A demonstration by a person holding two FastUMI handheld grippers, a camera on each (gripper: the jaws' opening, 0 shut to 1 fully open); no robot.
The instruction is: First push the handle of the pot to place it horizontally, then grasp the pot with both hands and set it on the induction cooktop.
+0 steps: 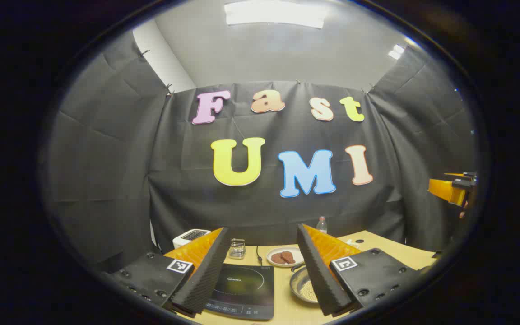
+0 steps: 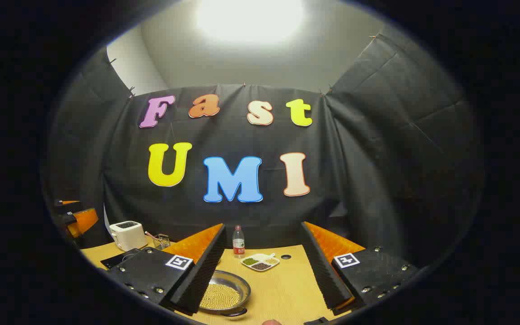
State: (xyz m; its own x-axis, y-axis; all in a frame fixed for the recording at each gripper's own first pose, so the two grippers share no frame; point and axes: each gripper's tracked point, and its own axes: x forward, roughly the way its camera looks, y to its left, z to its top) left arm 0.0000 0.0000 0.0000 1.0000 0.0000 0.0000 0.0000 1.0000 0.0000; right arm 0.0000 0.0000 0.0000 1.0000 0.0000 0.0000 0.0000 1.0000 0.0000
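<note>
The pot point(image 1: 302, 285) is a shallow metal pan of yellow beans on the wooden table point(image 1: 377, 241), just right of the black induction cooktop point(image 1: 242, 289). My left gripper point(image 1: 263, 229) hovers open above both, and its right finger hides part of the pot. A dark handle point(image 1: 297, 267) shows at the pot's far rim. In the right gripper view the pot point(image 2: 224, 294) lies low at the left, half behind the left finger, with a dark handle point(image 2: 235, 312) at its near rim. My right gripper point(image 2: 263, 225) is open and holds nothing. The cooktop's corner point(image 2: 113, 260) peeks out at the left.
A plate of brown pieces point(image 1: 285, 257), a small wire basket point(image 1: 237, 248), a white toaster point(image 1: 190, 237) and a bottle point(image 1: 321, 224) stand behind the cooktop. A divided dish of beans point(image 2: 260, 262) sits by the bottle point(image 2: 238, 241). The other gripper point(image 1: 452, 187) hangs at the right edge.
</note>
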